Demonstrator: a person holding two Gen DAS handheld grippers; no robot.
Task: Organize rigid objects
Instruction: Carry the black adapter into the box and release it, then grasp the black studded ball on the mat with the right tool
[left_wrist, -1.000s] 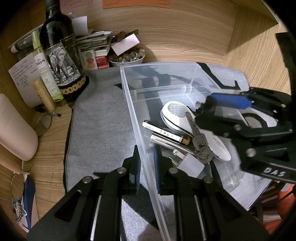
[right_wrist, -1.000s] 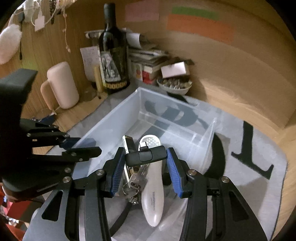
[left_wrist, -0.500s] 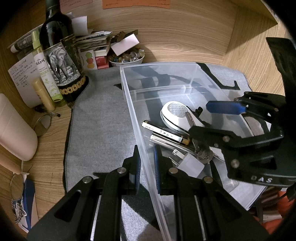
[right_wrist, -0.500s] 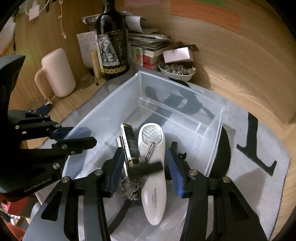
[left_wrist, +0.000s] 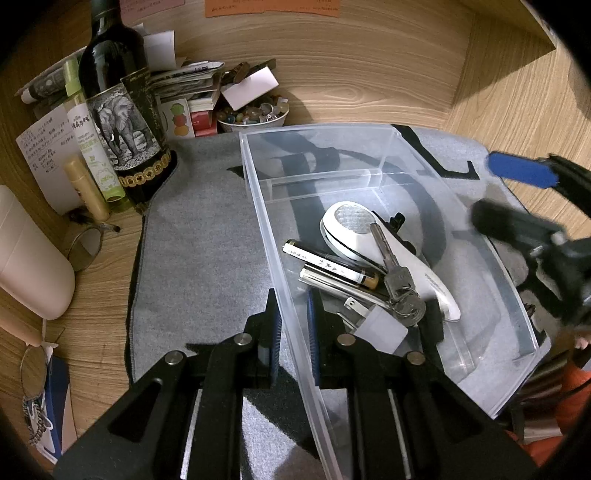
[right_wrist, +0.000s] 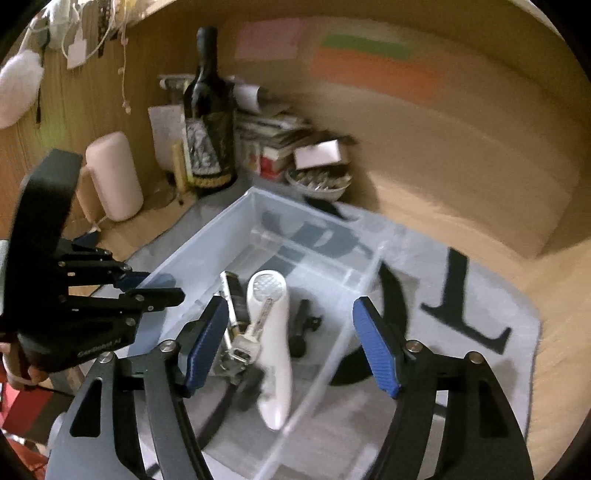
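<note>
Change since before: right gripper (right_wrist: 291, 345) has let go of the small black bar-shaped object (right_wrist: 301, 326) that was between its fingers a second ago; that object now lies on the bin floor, and the gripper has pulled up and back from the bin.
Right fingers: blue-padded, opening at this moment, standing wide, with nothing pressed between them; the view is motion-blurred.
Left gripper (left_wrist: 293, 332): unmoved since before, fingers closed on the near side wall of the clear plastic storage bin (left_wrist: 258, 192), one pad outside the wall and one inside.
Bin position: on a grey felt mat with black lettering (left_wrist: 199, 236) laid over the wooden counter (left_wrist: 369, 74).
Bin contents: white handheld device with a round mesh head (left_wrist: 369, 240), a silver key on a key ring (left_wrist: 397, 277) lying across it, a black and gold cylindrical battery (left_wrist: 328, 264), a silver metal bar (left_wrist: 332, 284) beside the battery, a white plug adapter (left_wrist: 376, 325) nearest the left fingers.
Far section of bin: behind a clear divider.
Counter surroundings: dark wine bottle with an elephant label (left_wrist: 122, 110) at the mat's far left corner, white bowl of small stones (left_wrist: 255, 116) beyond the bin, a pale pink rounded container (left_wrist: 26, 258) at left.
</note>
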